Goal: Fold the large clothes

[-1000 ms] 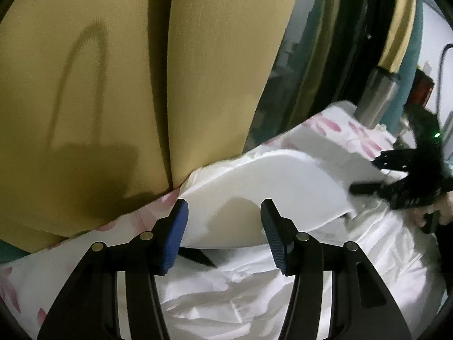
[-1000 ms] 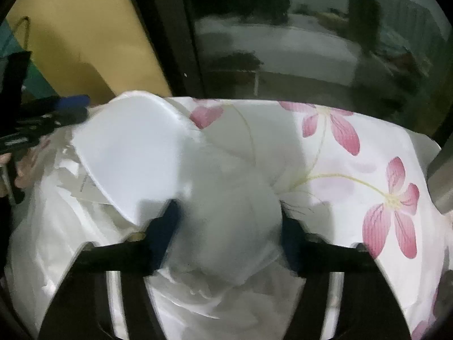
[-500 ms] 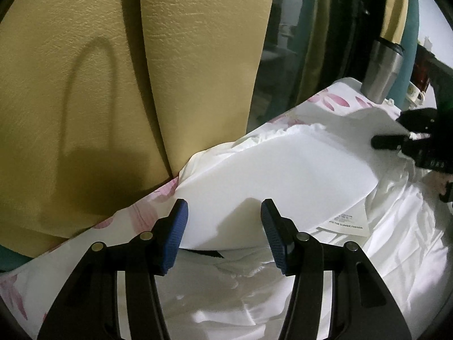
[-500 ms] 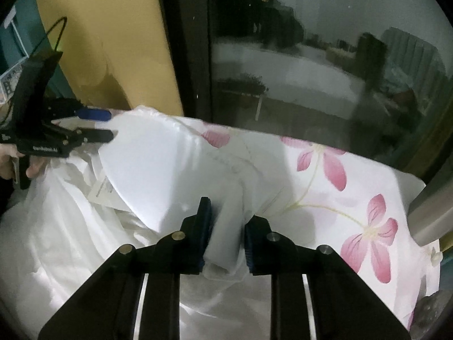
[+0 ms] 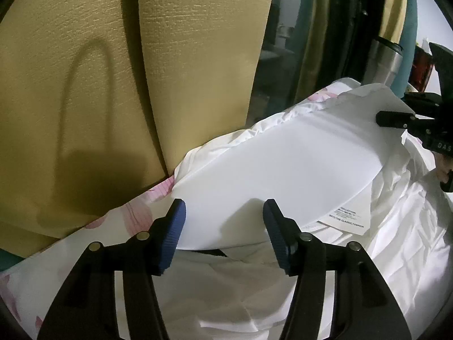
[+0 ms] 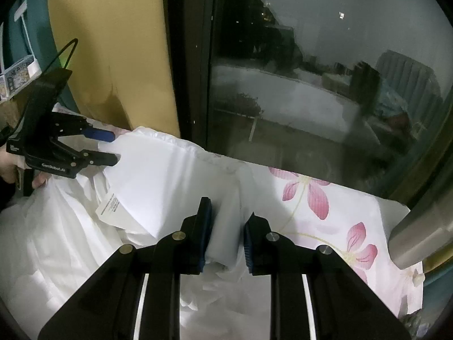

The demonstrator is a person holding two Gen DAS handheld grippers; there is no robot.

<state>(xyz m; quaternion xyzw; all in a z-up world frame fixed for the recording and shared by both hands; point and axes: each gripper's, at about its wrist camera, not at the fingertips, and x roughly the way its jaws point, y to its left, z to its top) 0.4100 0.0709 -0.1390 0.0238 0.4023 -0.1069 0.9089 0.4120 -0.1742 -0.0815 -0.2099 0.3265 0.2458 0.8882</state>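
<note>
Right gripper (image 6: 226,235) has just closed, clamping the bunched white garment (image 6: 223,226) at lower centre; left gripper (image 5: 223,226) stands apart around the flat white insert sheet (image 5: 283,164) — fold can start.

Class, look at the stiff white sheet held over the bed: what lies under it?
Under the white sheet lies the crumpled white garment, its printed label peeking out. The garment's covered part is hidden.

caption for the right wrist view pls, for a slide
Right claw pinches a fold of white cloth on the pink-flowered sheet while the left claw stands open.
</note>
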